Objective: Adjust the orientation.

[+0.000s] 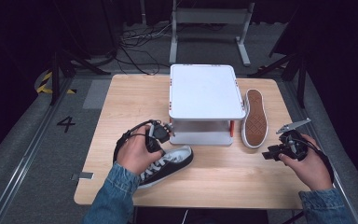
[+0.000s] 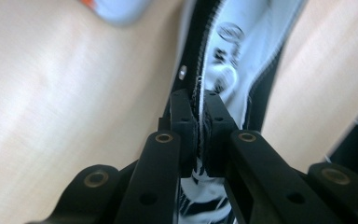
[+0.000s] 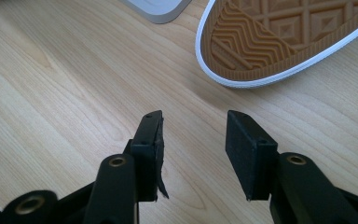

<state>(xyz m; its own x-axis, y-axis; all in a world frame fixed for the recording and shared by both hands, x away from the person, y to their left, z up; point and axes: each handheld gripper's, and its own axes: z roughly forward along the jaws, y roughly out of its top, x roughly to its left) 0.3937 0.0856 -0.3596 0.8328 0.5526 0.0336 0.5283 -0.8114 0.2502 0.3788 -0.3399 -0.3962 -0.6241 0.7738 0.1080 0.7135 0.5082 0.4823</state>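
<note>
Left gripper [image 2: 199, 109] clamped the black sneaker's [image 1: 170, 164] collar in front of the white stand [image 1: 206, 93]; right gripper [image 3: 193, 135], right of it, stood half-open, empty.

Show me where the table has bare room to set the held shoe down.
Bare wood lies left of the white stand, and along the near edge between the black sneaker and right gripper. It is crowded between the stand and the sole-up shoe.
</note>
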